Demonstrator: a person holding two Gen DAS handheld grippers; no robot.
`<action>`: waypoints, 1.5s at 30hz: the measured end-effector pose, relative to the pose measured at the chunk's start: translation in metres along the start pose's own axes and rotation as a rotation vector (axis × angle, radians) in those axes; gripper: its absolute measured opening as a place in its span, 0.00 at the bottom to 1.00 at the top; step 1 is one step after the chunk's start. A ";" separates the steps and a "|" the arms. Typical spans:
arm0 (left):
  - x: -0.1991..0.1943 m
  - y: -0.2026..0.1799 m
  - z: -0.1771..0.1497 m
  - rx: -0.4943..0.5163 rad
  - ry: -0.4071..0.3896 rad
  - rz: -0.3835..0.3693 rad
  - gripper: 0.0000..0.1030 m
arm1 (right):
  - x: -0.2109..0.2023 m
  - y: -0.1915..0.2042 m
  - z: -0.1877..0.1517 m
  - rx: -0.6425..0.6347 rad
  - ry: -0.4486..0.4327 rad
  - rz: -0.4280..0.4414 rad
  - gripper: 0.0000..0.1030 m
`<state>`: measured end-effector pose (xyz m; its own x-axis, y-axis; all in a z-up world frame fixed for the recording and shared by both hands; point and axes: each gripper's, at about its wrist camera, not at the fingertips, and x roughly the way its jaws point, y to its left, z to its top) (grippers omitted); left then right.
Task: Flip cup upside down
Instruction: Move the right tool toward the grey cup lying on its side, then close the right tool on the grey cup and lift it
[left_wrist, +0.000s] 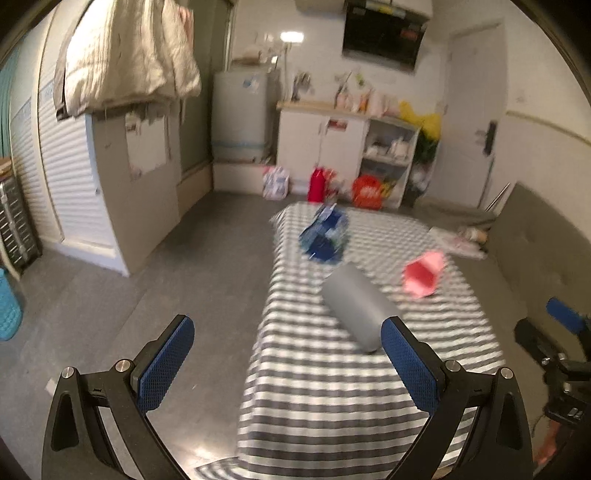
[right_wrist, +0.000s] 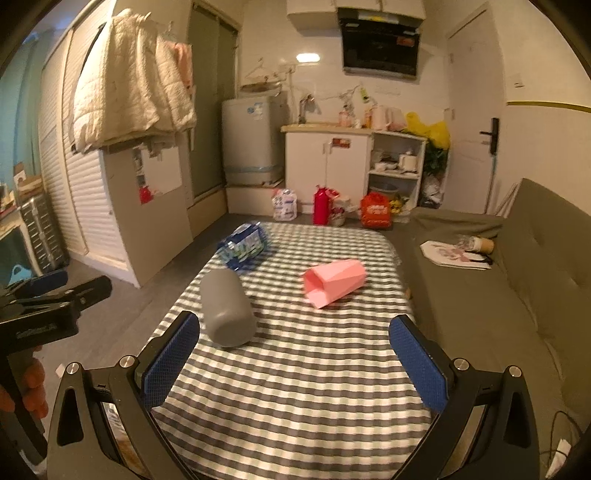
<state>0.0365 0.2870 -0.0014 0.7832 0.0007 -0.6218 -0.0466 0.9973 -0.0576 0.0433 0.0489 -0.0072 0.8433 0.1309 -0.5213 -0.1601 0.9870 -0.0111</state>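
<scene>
A grey cup (right_wrist: 227, 308) lies on its side on the checked tablecloth (right_wrist: 295, 387), its base toward the right wrist camera; it also shows in the left wrist view (left_wrist: 356, 308). A pink faceted cup (right_wrist: 334, 282) lies on its side farther back, its mouth facing the front left; it shows blurred in the left wrist view (left_wrist: 423, 273). My left gripper (left_wrist: 288, 356) is open and empty, off the table's left edge, its right finger near the grey cup. My right gripper (right_wrist: 295, 352) is open and empty above the table, short of both cups.
A blue packet (right_wrist: 242, 247) lies at the table's far left. A grey sofa (right_wrist: 517, 295) runs along the right with a bag (right_wrist: 456, 253) on it. The floor (left_wrist: 166, 277) lies left of the table. Cabinets, a red bottle (right_wrist: 320, 205) and bags stand at the back.
</scene>
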 end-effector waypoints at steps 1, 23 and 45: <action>0.008 0.003 -0.001 0.006 0.021 0.013 1.00 | 0.010 0.006 0.001 -0.015 0.011 0.012 1.00; 0.109 0.053 -0.021 0.006 0.246 0.070 1.00 | 0.212 0.066 -0.014 -0.042 0.309 0.177 0.79; 0.020 -0.018 -0.030 0.073 0.148 0.006 1.00 | 0.075 0.018 -0.082 0.148 0.372 -0.010 0.73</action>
<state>0.0346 0.2664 -0.0366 0.6826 0.0015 -0.7308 -0.0018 1.0000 0.0004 0.0615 0.0693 -0.1162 0.5966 0.1054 -0.7956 -0.0539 0.9944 0.0914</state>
